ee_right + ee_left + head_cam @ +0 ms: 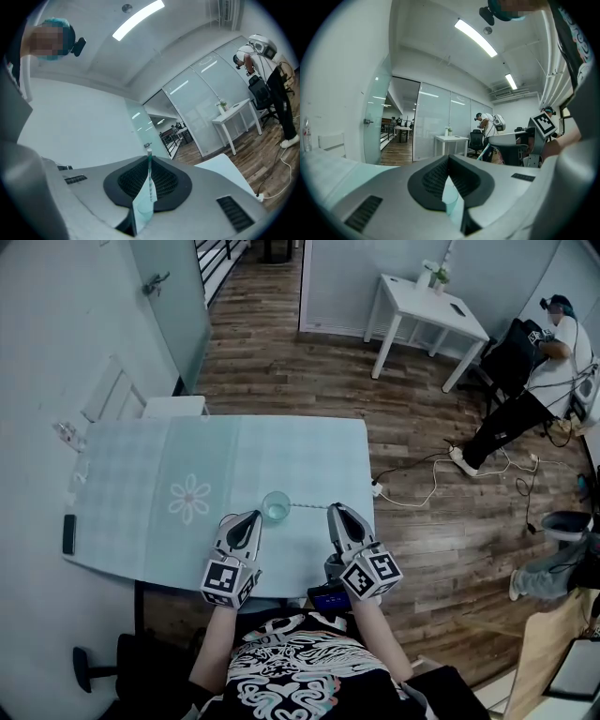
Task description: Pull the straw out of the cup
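Observation:
A clear cup (pixel 276 507) stands near the front of the table (pixel 141 465), which has a pale green cloth. A thin white straw (pixel 310 506) lies level just right of the cup's rim and outside it, reaching to my right gripper (pixel 334 514). In the right gripper view the ribbed straw (pixel 149 174) stands in the narrow slit of the jaws of the right gripper (pixel 149 164), which is shut on it. My left gripper (pixel 253 518) rests close to the cup's left side, and its jaws are shut with nothing held (pixel 449 173).
A dark phone (pixel 68 533) lies at the table's left edge and a small bottle (pixel 66 434) stands at the far left. A power strip (pixel 377 488) and cables lie on the wooden floor to the right. A white table (pixel 431 301) and a seated person (pixel 525 362) are farther back.

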Demonstrator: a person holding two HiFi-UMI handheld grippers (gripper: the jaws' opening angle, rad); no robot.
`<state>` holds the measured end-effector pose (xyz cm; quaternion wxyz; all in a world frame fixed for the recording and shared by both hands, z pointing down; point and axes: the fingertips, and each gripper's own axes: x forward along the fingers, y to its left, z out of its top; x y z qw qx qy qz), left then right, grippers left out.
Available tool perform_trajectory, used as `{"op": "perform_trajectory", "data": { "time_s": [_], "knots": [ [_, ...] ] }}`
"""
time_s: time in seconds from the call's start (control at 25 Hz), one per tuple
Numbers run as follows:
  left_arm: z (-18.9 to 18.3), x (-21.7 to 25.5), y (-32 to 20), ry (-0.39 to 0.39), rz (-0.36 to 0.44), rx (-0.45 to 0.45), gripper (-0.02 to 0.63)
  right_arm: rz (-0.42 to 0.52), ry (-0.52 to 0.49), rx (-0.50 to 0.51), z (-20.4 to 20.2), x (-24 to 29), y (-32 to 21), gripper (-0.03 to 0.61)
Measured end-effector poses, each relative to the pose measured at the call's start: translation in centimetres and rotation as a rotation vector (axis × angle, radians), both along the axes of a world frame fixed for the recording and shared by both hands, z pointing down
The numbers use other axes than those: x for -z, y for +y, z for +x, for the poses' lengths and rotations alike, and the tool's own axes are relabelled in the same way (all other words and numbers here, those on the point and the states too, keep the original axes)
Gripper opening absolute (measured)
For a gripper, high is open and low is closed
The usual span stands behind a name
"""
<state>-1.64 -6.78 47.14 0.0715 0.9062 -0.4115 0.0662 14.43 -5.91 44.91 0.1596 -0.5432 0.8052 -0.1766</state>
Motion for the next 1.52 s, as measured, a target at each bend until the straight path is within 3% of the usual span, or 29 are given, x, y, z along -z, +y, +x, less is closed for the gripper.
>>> {"op": "perform_trajectory", "data": {
  "time_s": [0.4,0.92,1.52],
  "knots": [
    [-1.8,0.9,-0.7,0.003,0.05,0.077,-0.009,0.01,-0.008,0.03,-0.8,0.2,-0.1,0.035],
    [-1.6,0.7,-1.2,0.013,0.044,0.102,-0.009,0.035,-0.081,0.056,-0.4,0.5,-0.2,0.035],
    [-2.1,1.4,-1.3,0.016,0.058,0.135,-0.009,0.023,-0.078,0.063,0.1,0.3,-0.2,0.035]
  ]
}}
